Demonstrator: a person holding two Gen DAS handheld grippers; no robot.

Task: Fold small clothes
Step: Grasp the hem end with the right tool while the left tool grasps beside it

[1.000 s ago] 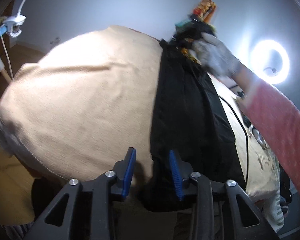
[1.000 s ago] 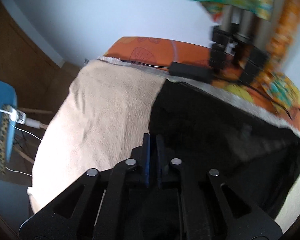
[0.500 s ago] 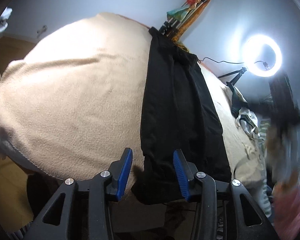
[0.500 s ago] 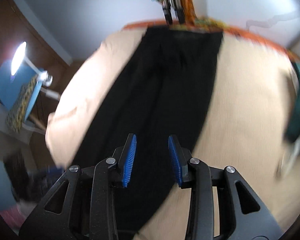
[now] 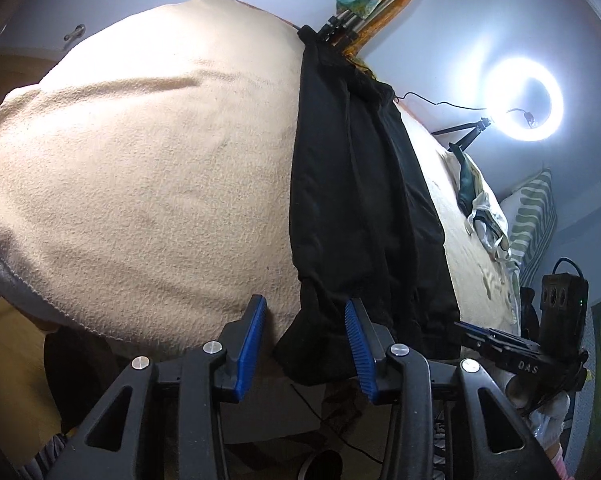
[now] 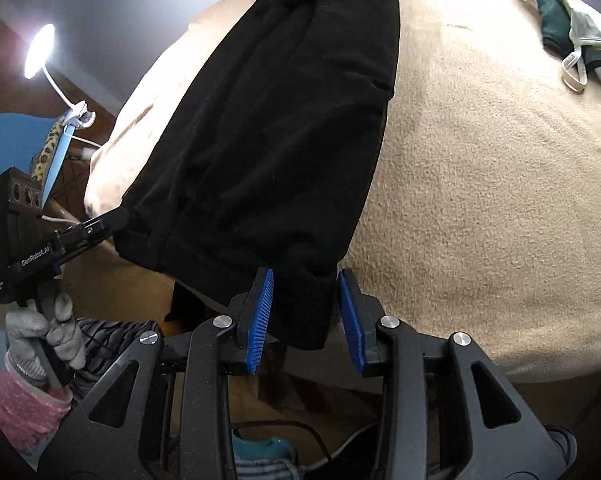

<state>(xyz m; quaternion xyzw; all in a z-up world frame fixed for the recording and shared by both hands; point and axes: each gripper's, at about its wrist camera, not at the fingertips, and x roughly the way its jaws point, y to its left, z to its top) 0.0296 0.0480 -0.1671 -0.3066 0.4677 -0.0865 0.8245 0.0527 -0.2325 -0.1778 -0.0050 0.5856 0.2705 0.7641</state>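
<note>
Trousers (image 5: 360,200) in black cloth are lying stretched lengthwise over a beige blanket (image 5: 148,184), running away from both pairs of fingers, with the cuffs hanging off the near edge.

In the left wrist view the left gripper (image 5: 306,344) is standing partly open, its jaws having just been closing a little. One black cuff is sitting in the gap, close against the right blue pad, while the left pad is hanging apart from the cloth over the blanket's edge. Neither pad is visibly pressing, so nothing is being held there.

In the right wrist view the right gripper (image 6: 306,316) is also standing partly open, its jaws having just been closing slightly. The other cuff is hanging between the blue pads, near both but squeezed by neither.

Off to the left of the right fingers, a gloved hand (image 6: 44,328) with a pink dotted sleeve is gripping the left tool's handle. A small heap of other clothes (image 6: 572,36) is lying far beyond the right fingers, to the right.
</note>
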